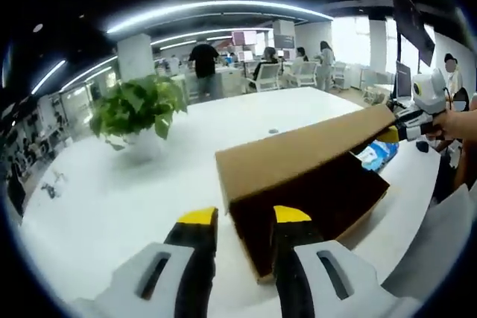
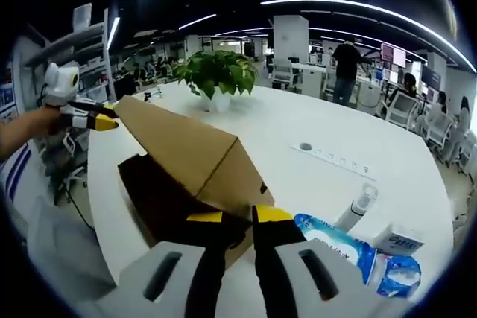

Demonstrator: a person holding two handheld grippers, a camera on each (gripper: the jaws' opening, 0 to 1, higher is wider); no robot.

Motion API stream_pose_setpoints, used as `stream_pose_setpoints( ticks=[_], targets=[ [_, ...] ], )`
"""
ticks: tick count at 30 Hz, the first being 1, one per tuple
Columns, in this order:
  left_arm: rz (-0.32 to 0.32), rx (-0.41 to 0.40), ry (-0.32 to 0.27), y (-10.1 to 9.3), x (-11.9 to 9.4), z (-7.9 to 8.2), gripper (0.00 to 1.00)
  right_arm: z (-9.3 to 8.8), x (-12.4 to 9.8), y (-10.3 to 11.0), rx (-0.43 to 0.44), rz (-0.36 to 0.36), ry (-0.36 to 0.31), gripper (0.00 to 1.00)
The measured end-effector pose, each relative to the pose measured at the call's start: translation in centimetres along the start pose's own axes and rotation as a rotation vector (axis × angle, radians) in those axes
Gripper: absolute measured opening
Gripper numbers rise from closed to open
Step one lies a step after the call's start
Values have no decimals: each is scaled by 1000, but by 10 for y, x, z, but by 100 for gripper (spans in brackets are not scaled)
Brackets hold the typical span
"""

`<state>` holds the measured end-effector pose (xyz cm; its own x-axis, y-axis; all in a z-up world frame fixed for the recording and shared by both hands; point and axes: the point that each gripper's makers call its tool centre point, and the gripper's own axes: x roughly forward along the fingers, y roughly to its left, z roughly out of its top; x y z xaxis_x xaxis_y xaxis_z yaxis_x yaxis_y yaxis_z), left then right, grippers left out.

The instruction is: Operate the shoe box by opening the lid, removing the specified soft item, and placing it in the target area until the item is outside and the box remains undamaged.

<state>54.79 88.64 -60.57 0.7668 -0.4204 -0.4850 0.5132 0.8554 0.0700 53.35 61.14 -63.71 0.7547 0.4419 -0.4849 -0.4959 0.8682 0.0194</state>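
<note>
A brown cardboard shoe box sits on the white table with its lid lifted like a tent, showing the dark inside. My left gripper is closed narrowly on the lid's near corner; in the right gripper view it shows at the lid's far tip, held by a hand. My right gripper pinches the opposite lid corner and appears in the left gripper view at the far edge. Soft blue packets lie on the table beside the box.
A potted green plant stands further out on the table. A white bottle, a small white box and a socket strip lie near the packets. People and office chairs are in the background.
</note>
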Motion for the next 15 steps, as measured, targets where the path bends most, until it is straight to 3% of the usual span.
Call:
stream_pose_setpoints(
  ticks=[8, 15],
  targets=[
    [-50, 42, 9, -10, 0, -4, 29, -7, -2, 9, -64, 35, -12, 15],
    [-77, 69, 48, -16, -2, -18, 34, -16, -5, 21, -88, 86, -11, 22]
  ],
)
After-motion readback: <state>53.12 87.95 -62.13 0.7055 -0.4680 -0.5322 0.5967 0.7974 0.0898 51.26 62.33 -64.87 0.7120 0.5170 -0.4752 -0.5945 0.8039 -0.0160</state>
